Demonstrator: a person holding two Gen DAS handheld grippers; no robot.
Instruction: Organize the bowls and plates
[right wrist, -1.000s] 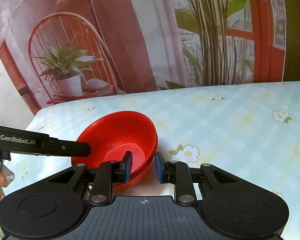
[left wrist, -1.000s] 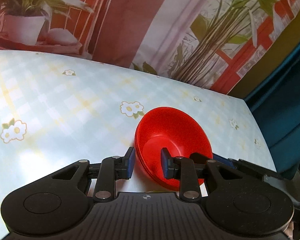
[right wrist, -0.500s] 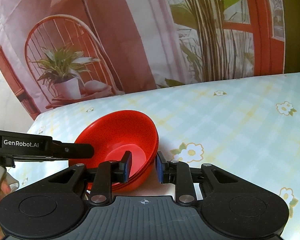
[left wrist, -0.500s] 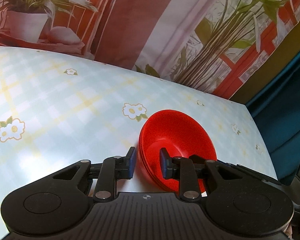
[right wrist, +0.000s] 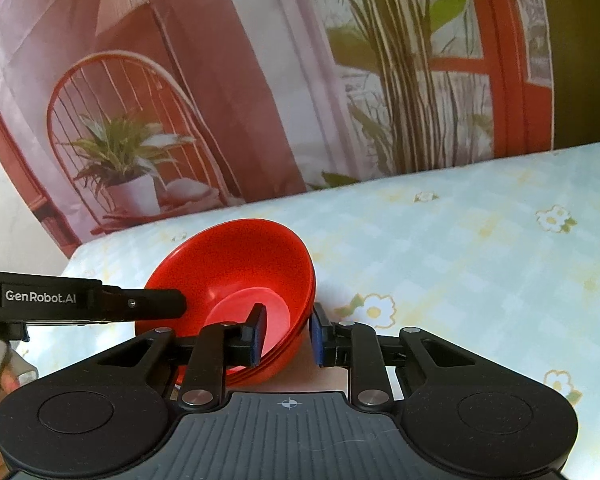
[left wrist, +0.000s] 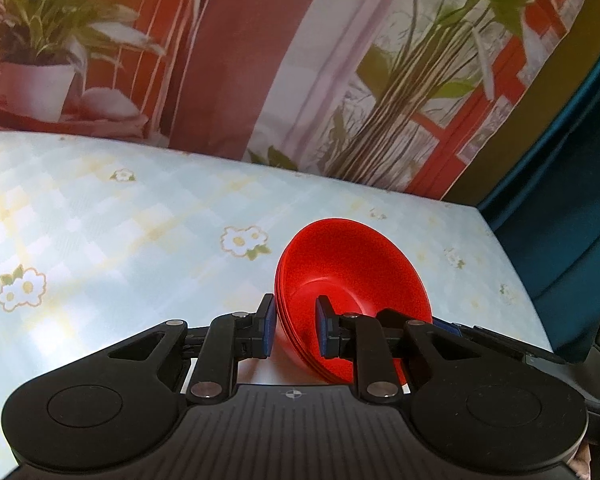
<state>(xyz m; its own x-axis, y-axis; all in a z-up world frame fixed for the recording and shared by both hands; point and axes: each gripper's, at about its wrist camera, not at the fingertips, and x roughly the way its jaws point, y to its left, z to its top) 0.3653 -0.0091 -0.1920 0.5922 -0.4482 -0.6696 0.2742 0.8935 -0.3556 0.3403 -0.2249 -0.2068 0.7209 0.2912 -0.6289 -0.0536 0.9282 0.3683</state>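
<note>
- Holding the red bowl stack (left wrist: 352, 280) low and centre in both views, I have the left gripper (left wrist: 293, 326) and right gripper (right wrist: 287, 332) each clamped across opposite rims.
- Uneven pulling could, I judge, split the nested bowls or tip them.
- Open table (right wrist: 480, 264) fills the right of the right view; its edge sits close behind the stack in the left view.

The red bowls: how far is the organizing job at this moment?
Done: several red bowls are nested into one stack, their rims layered. In hand: the left gripper and the right gripper each straddle the stack's wall on opposite sides, one finger inside, one outside, carrying it over the floral tablecloth. Left: setting the stack down. No plates are visible, so their state cannot be judged.
</note>
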